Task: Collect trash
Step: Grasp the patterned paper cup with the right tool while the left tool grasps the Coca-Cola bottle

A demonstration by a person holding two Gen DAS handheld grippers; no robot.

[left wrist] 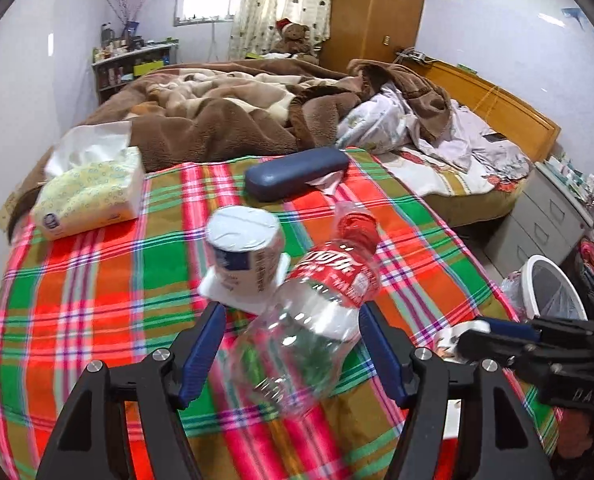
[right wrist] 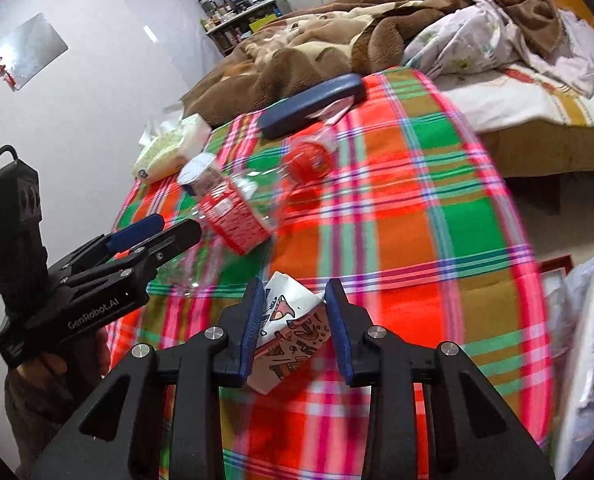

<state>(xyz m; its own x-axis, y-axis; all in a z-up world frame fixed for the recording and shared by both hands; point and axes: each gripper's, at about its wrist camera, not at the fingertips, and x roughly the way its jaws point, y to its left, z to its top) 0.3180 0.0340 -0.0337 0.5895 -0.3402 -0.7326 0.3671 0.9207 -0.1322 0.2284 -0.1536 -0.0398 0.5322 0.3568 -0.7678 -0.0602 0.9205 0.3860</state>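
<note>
On the plaid bedspread [left wrist: 97, 300], a clear plastic bottle [left wrist: 317, 320] with a red label is lying on its side between the spread fingers of your left gripper [left wrist: 291, 314]; the pads are not pressing on it. Your right gripper [right wrist: 295, 294] is standing narrow around a small printed carton [right wrist: 293, 332], and its pads appear to be gripping the sides, though blur is softening the contact. Behind the bottle, a white cup [left wrist: 243, 252] is sitting upright. A white bin [left wrist: 549, 284] is standing beside the bed.
</note>
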